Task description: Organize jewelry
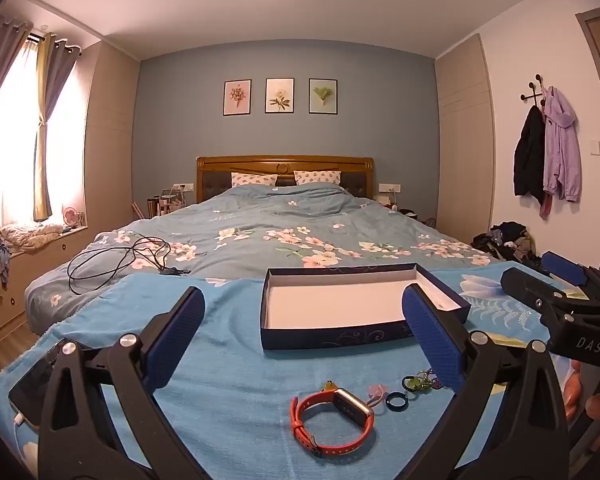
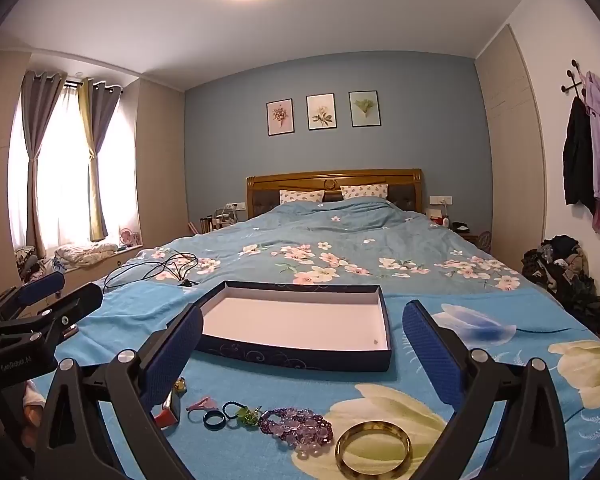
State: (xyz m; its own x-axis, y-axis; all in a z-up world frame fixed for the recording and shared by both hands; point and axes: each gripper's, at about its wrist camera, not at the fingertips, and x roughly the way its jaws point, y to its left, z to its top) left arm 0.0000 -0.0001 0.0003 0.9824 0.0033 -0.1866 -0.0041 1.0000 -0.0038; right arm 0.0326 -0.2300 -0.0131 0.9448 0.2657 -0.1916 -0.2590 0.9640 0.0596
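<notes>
A: Left gripper (image 1: 302, 336): spread wide, nothing between the pads, hovering level with a slight downward tilt above the blue towel (image 1: 220, 352). Directly ahead and below: watch (image 1: 332, 420) with orange strap, lying flat; just beside it a dark ring (image 1: 395, 403) and a pink clip (image 1: 376, 392).

B: Right gripper (image 2: 302, 348): likewise spread wide, holding nothing, same slight downward tilt. Below it: purple bead bracelet (image 2: 300, 428), gold bangle (image 2: 374, 452), green-charm hair tie (image 2: 242, 414). Beyond both: open box (image 2: 300, 320), white-lined, nothing in it, resting on the towel near the bed's foot.

A: Task state, judged: not yet begun; every piece outside the box.

B: Hazards, judged. Small pieces packed close: likely to snag a neighbour when pinching the ring or clip. Soft towel under thin ring: likely to sink, pads closing on cloth instead. Beads: slippery, prone to slump out of a pinch. Bangle: rigid, smooth, apt to pop free. Grippers side by side: risk of collision over the same cluster.
</notes>
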